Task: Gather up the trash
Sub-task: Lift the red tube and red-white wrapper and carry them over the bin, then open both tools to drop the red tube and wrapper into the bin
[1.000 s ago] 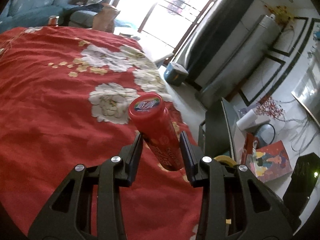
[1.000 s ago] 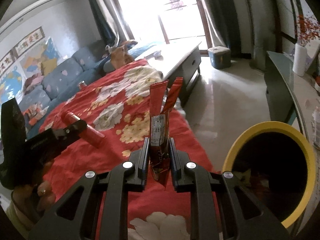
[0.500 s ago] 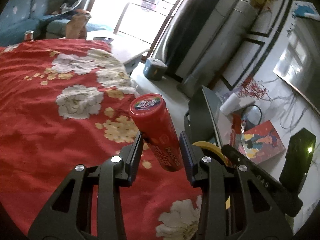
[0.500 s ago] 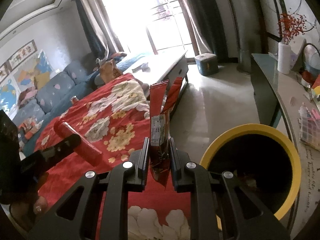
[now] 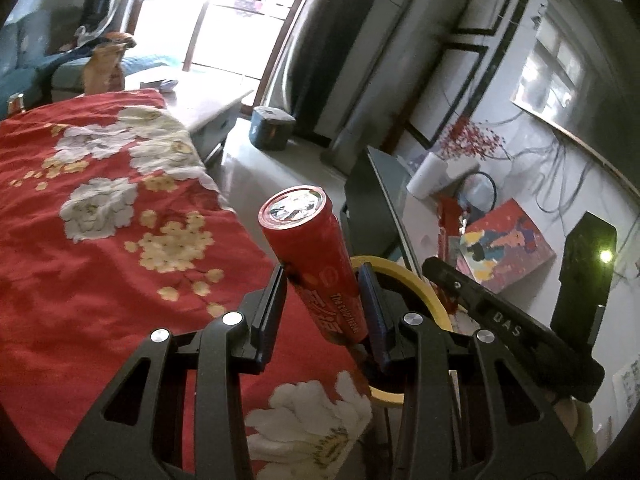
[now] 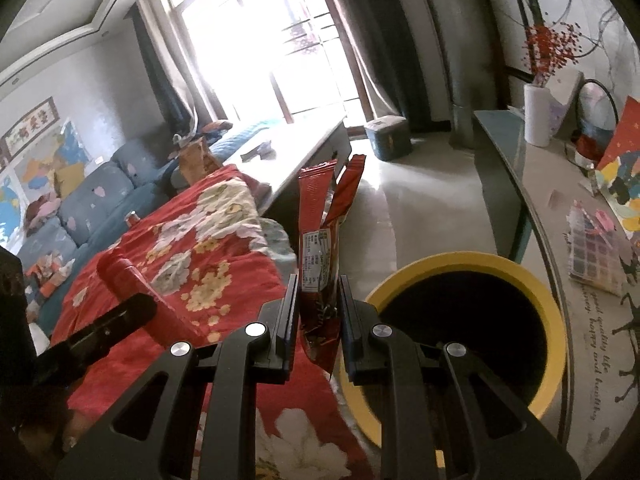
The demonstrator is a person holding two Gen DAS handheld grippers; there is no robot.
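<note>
Both pieces of trash carried toward the bin, neither yet let go. Left gripper [image 5: 322,312] closed partway on a red snack tube [image 5: 310,256], clamped near its lower end, foil-topped end tilted up and away. Right gripper [image 6: 318,312] pinched narrow on a torn red snack wrapper [image 6: 322,240], standing upright between the pads.

Yellow-rimmed bin [image 6: 472,264] low and just to the right of the right gripper, mouth dark and open; from the left gripper, only an arc of the rim [image 5: 390,270] seen, just behind the tube. Red floral cloth [image 5: 80,260] on the bench spread below and to the left of both.

Best done by bringing each gripper squarely over the mouth before opening, wrapper first as the nearer; tube likely to roll if dropped on the rim, so worth tipping it nose-down inside.

Both grippers angled downward and forward, side by side, the right one visible to the right of the left.
</note>
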